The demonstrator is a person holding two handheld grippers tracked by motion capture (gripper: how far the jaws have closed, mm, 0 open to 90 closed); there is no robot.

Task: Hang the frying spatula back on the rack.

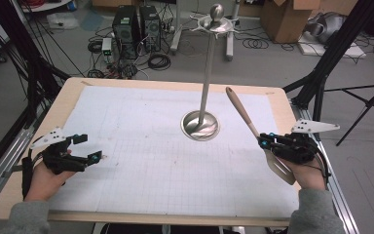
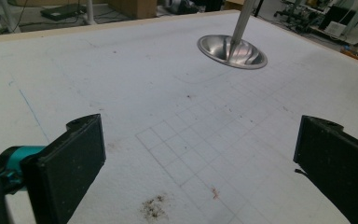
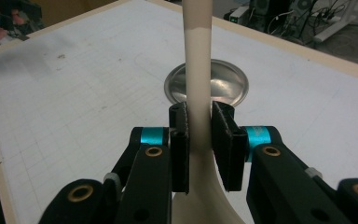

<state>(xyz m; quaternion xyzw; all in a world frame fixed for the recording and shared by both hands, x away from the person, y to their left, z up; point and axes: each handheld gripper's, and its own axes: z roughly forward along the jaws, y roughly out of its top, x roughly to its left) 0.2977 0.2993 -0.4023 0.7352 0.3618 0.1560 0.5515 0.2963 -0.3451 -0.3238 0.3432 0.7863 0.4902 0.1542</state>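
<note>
Right now the right gripper [image 1: 264, 141] is clamping the beige wooden-handled spatula [image 1: 243, 113], handle slanting up toward the tall steel utensil stand [image 1: 206, 92]; the left gripper [image 1: 93, 148] is idling agape.

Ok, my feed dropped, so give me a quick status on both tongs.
Left tongs open, empty, low over the mat. Right tongs shut on spatula, handle toward the metal stand. Nothing between them.

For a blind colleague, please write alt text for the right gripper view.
The right gripper has its two black jaws shut on the neck of a cream-coloured spatula, whose handle points away over a white gridded mat. Beyond it is the round silver base of a metal stand.
</note>
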